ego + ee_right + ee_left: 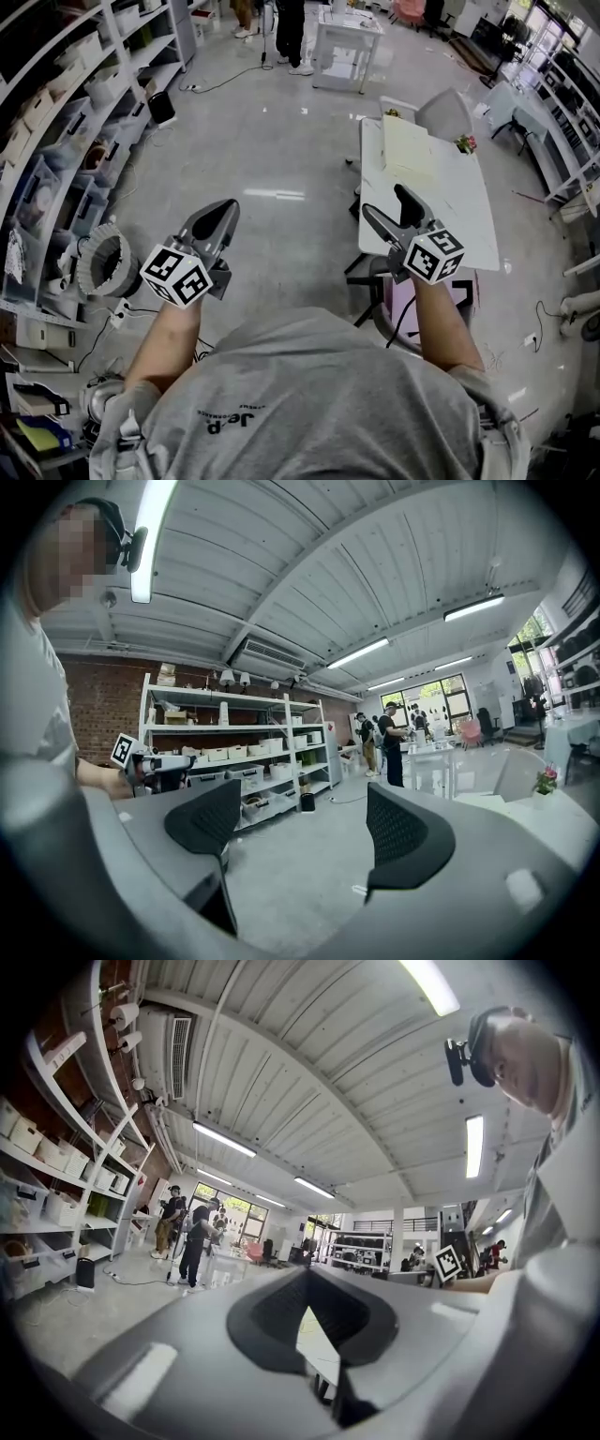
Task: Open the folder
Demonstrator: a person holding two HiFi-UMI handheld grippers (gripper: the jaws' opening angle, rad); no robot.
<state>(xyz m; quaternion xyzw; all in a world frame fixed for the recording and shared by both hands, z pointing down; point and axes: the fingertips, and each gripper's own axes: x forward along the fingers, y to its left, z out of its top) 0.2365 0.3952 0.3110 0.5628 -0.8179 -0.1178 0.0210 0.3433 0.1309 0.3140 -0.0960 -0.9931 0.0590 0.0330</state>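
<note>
My right gripper (384,201) stands wide open, with nothing between its jaws. My left gripper (223,211) looks shut, tips together, apparently empty. Both hang over the floor (272,150); the pale yellow folder (409,147) lies on the white table (469,211), far right

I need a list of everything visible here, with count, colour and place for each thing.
folder: one, pale yellow, flat on the table's far end
table: one, white, ahead at right
chair: one, grey, behind the table's far end
plant: one, pink flowers, on the table, right of the folder
shelving: one run, white, along the left, holding bins
small table: one, white, far across the floor
people: two, one in black, near the small table
left gripper: one, grey, jaws shut, empty
right gripper: one, grey, jaws open, empty
</note>
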